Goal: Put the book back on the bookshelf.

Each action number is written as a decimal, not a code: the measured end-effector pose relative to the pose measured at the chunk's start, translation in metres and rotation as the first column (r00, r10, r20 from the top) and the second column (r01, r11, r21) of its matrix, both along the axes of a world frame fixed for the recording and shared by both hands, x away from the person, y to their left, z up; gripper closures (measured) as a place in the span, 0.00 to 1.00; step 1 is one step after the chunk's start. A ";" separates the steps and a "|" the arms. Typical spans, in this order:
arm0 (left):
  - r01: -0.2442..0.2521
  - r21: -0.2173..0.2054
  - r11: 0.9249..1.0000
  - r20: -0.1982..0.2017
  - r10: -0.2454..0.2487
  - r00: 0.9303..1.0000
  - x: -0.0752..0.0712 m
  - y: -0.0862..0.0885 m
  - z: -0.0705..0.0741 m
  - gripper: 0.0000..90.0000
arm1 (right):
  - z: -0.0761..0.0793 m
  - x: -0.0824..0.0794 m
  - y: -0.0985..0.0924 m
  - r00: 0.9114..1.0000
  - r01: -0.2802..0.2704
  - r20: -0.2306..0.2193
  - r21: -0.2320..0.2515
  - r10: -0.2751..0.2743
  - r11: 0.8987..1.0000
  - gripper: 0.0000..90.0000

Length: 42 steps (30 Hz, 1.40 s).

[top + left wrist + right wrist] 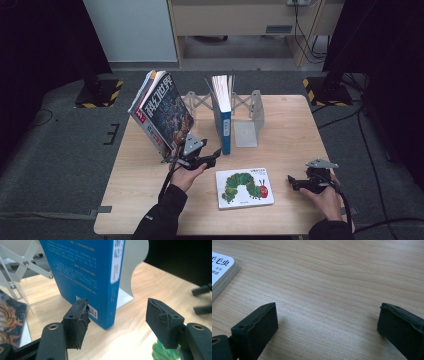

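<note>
The left gripper (212, 156) hovers low over the bench (290, 130), jaws apart with nothing between them, just in front of the upright blue book (85, 277) in the metal book rack (248, 117). A magazine (162, 112) leans tilted beside it. Bare wood lies between both grippers, apart from 1 caterpillar picture book (244, 187) lying flat. The right gripper (295, 181) rests near the bench's right edge, jaws wide apart, empty.

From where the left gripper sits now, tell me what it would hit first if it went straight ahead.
Most likely the upright blue book. The left gripper is open with nothing between its jaws, and the book's lower corner stands just beyond them, slightly left of centre. How much gap remains is hard to judge.
</note>
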<state>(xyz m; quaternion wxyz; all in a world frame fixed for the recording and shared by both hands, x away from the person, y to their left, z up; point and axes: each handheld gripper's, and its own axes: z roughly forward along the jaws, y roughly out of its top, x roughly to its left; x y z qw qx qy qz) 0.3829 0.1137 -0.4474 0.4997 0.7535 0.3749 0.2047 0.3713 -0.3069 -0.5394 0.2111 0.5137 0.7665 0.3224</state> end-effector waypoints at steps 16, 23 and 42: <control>0.057 0.060 0.997 -0.096 -0.051 0.994 -0.034 0.022 -0.036 0.35 | 0.004 -0.002 0.001 1.000 -0.001 0.004 0.001 0.001 1.000 0.20; 0.066 0.068 0.996 -0.168 -0.053 0.984 -0.037 0.026 -0.059 0.34 | 0.011 -0.011 0.013 0.999 -0.039 -0.006 0.059 0.040 0.998 0.32; 0.138 0.093 0.986 -0.240 -0.112 0.964 -0.045 0.002 -0.081 0.32 | 0.017 -0.029 0.062 0.982 -0.180 -0.013 0.263 0.190 0.948 0.50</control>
